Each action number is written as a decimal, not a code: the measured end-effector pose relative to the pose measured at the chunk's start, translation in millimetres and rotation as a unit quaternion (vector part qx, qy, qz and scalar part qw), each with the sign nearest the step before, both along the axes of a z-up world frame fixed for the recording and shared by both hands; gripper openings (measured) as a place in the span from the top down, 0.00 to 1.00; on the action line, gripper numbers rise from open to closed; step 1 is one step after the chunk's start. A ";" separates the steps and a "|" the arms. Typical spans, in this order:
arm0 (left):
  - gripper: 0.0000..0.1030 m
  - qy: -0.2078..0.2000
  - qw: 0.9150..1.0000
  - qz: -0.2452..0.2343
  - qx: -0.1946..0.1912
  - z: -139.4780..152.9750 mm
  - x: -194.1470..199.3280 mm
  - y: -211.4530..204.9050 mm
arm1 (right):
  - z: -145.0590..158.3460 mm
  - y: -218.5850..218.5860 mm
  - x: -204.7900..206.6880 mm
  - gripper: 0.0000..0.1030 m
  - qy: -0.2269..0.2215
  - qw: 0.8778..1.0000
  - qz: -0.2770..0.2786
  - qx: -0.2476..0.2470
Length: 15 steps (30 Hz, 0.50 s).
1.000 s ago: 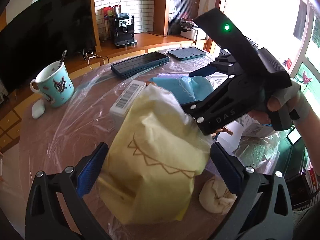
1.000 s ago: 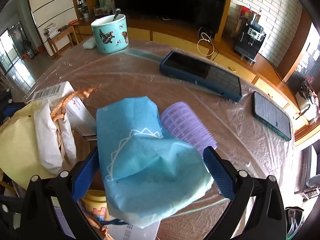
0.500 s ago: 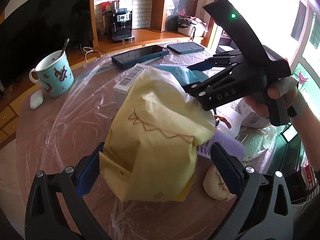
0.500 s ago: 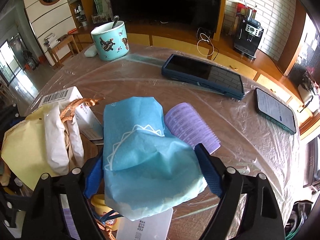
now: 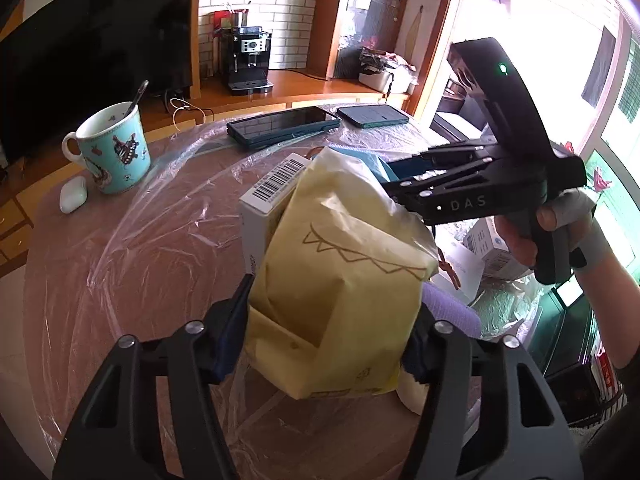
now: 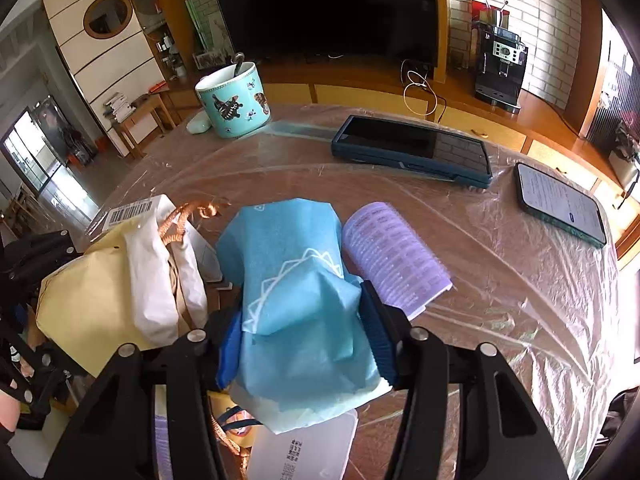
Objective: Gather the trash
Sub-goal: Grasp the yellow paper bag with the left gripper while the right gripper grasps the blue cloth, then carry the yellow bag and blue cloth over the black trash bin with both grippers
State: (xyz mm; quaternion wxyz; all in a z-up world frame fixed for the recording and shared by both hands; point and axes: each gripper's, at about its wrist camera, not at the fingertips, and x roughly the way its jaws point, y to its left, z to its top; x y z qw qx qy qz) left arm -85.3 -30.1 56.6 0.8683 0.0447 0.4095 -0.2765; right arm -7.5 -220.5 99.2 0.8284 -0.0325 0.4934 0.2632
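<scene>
Round table point(image 6: 520, 264) under a sheet of clear plastic film, cluttered with wrappers, boxes and everyday items.

Left gripper point(image 5: 324, 340) closed on a crumpled yellow paper wrapper point(image 5: 344, 280), blue pads pressing both sides, wrapper seemingly lifted above the table. Right gripper point(image 6: 304, 344) closed on a crumpled blue paper wrapper point(image 6: 300, 300), pinched the same way. Both wrappers held close together at the near side of the table, probably so that two pieces of trash can be carried off at once.

Just behind the yellow wrapper, a white box with a barcode point(image 5: 272, 188). Beside the blue wrapper, a ridged purple roller point(image 6: 394, 256) lying on the film. Kept well apart at the far side, likely not trash: a turquoise mug point(image 6: 234, 102) with a spoon, a dark tablet point(image 6: 414, 150) and a phone point(image 6: 560, 204).

Shown only from the left wrist: the right gripper's black body and the gloved hand point(image 5: 560, 232) holding it, a small white case point(image 5: 73, 200) near the mug, another white box point(image 5: 496, 248) and crinkled silvery wrapping at the right edge, a pale lump partly hidden under the yellow wrapper.

Shown only from the right wrist: white tissue and twisted copper cord point(image 6: 180, 220) against the yellow wrapper, a printed white card point(image 6: 304, 452) below the blue one, a dark television point(image 6: 324, 8) beyond. No bin visible in either view.
</scene>
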 end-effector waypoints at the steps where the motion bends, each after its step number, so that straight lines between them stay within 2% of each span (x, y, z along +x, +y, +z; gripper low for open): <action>1: 0.41 -0.001 1.000 0.004 -0.004 1.0 -1.3 1.8 | 1.3 -2.6 -1.6 0.52 -0.002 1.000 -0.006 0.007; 5: 0.41 -0.018 0.999 0.025 -0.022 8.8 -9.5 8.4 | 16.2 -14.5 -8.5 0.53 -0.028 0.999 -0.025 0.037; 9: 0.41 -0.034 0.997 0.039 -0.059 19.7 -21.8 16.1 | 38.3 -25.5 -16.9 0.53 -0.062 0.995 -0.035 0.068; 15: 0.41 -0.050 0.993 0.055 -0.096 36.9 -32.9 23.3 | 62.7 -36.3 -29.2 0.54 -0.097 0.991 -0.049 0.081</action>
